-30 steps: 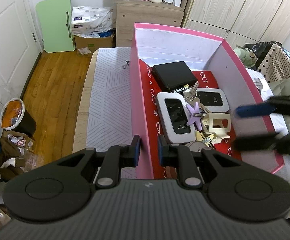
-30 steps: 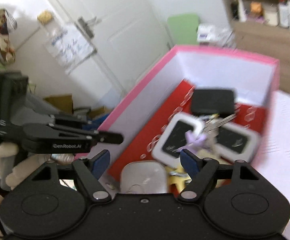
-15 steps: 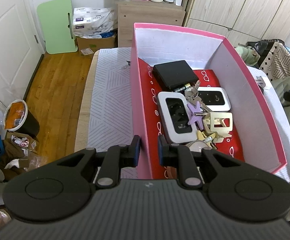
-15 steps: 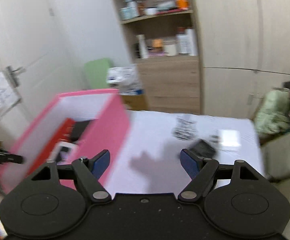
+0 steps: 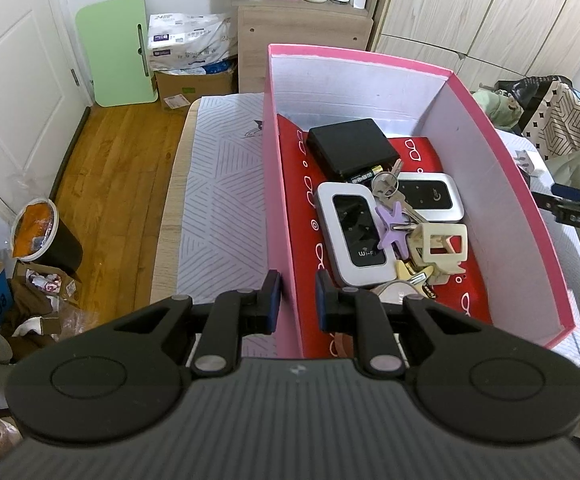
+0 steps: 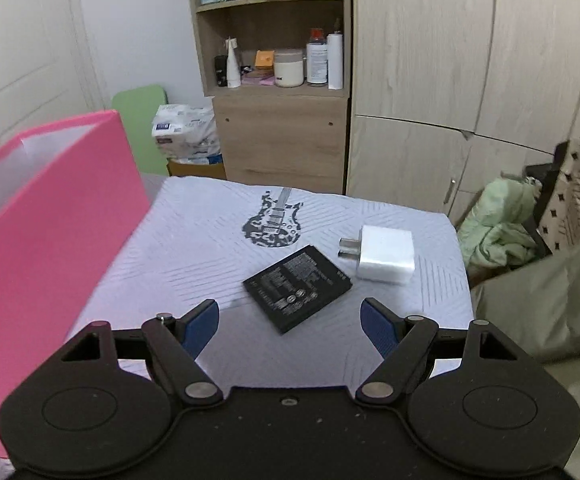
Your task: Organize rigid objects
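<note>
My left gripper point(image 5: 296, 304) is shut on the left wall of the pink box point(image 5: 277, 160), with one pad on each side of it. Inside the box lie a black case point(image 5: 350, 152), two Wi-Fi routers point(image 5: 356, 232) point(image 5: 430, 196), keys with a purple star tag point(image 5: 394, 220) and a beige frame point(image 5: 440, 246). My right gripper point(image 6: 290, 324) stands open and empty over the white tablecloth, to the right of the pink box point(image 6: 49, 220). Just ahead of its fingers lies a flat black battery point(image 6: 298, 282), with a white charger plug point(image 6: 386, 254) beyond it.
A guitar print point(image 6: 273, 220) marks the cloth point(image 6: 193, 248) behind the battery. A wooden shelf unit point(image 6: 277, 140) and wardrobe doors point(image 6: 450, 80) stand beyond the table. A chair with clothes point(image 6: 502, 224) is at the right. On the floor at the left is a bin point(image 5: 41, 236).
My right gripper has swung from above the box's contents out to the right and down over the cloth, and now faces the battery and charger. The left gripper has kept its grip.
</note>
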